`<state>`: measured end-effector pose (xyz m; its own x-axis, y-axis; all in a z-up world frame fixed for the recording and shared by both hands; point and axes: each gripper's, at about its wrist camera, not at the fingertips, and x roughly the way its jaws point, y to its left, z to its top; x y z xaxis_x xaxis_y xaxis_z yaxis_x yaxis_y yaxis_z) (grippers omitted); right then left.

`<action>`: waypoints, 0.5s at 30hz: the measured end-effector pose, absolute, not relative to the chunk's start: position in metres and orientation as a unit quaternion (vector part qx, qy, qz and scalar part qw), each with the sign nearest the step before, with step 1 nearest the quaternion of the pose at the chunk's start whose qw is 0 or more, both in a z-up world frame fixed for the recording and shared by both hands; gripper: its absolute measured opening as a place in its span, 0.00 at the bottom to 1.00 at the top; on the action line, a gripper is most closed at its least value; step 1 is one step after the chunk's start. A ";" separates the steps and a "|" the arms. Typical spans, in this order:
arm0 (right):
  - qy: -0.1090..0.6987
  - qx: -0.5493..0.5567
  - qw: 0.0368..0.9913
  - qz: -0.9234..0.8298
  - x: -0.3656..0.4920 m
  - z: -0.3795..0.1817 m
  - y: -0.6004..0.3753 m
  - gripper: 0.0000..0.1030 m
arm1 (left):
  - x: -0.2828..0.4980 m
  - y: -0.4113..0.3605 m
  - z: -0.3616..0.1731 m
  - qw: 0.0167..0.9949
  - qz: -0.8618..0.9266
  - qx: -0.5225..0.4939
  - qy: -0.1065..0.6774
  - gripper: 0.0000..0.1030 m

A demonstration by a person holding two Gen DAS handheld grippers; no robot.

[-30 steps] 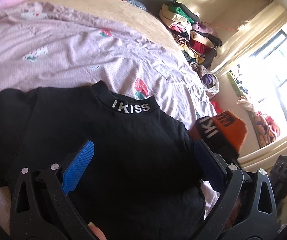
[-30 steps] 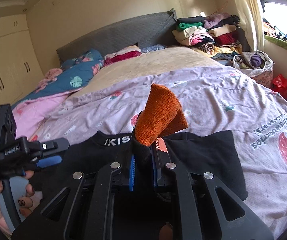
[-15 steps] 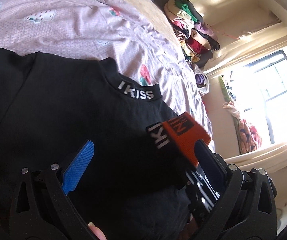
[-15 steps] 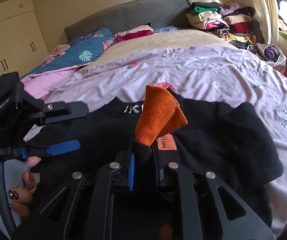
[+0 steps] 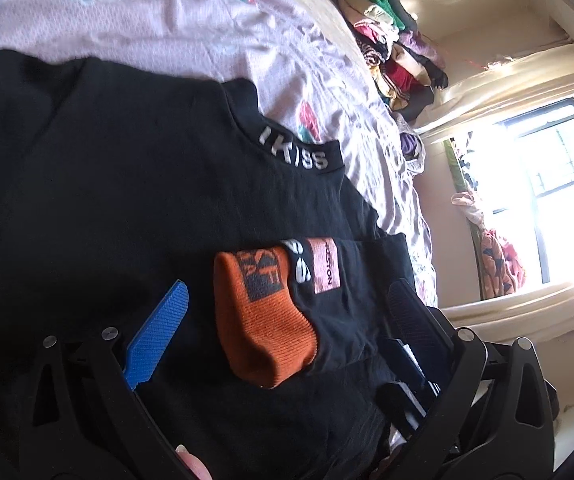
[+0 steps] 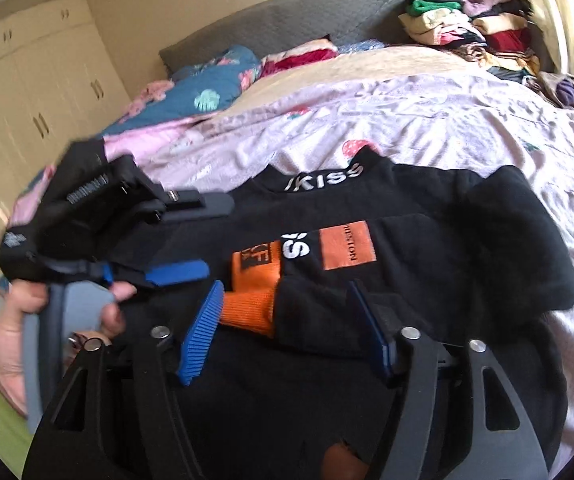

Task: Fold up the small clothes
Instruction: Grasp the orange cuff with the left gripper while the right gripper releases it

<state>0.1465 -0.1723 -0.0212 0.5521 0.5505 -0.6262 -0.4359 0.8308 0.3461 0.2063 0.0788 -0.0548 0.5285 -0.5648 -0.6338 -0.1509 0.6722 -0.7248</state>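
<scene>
A black shirt (image 5: 135,184) with a white "IKISS" collar lies flat on the bed; it also shows in the right wrist view (image 6: 439,240). Its right sleeve, with an orange cuff (image 5: 263,320) and a pink label, is folded across the chest; the cuff also shows in the right wrist view (image 6: 253,286). My left gripper (image 5: 287,304) is open just above the shirt, with the cuff between its blue fingers. My right gripper (image 6: 283,300) is open, its jaws on either side of the sleeve. The left gripper (image 6: 177,236) also shows at left in the right wrist view.
The shirt lies on a pale purple quilt (image 6: 427,120). Stacked folded clothes (image 6: 467,28) stand at the bed's far right corner, pillows (image 6: 215,84) near the grey headboard. A bright window (image 5: 547,176) is to the right, white wardrobes (image 6: 27,100) to the left.
My right gripper carried the sleeve leftward over the shirt's chest, lowered it and opened, letting go of the cuff. The left gripper stayed open and now has the cuff between its fingers.
</scene>
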 end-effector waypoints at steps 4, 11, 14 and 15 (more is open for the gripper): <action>0.376 0.093 0.885 0.256 0.146 -0.024 -0.188 0.64 | 0.207 0.065 -0.063 0.789 -0.119 -0.363 0.481 0.66; 0.355 0.100 0.905 0.212 0.148 -0.024 -0.207 0.64 | 0.208 0.046 -0.070 0.810 -0.090 -0.309 0.490 0.14; 0.350 0.109 0.911 0.191 0.151 -0.025 -0.217 0.64 | 0.209 0.048 -0.063 0.808 -0.109 -0.326 0.479 0.08; 0.348 0.109 0.913 0.183 0.151 -0.026 -0.220 0.64 | 0.209 0.046 -0.056 0.815 -0.112 -0.318 0.472 0.08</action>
<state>0.1514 -0.2195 -0.0260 0.6909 0.4100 -0.5955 -0.2580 0.9092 0.3267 0.2087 0.0465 -0.0558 0.5292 -0.4822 -0.6982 -0.1182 0.7730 -0.6234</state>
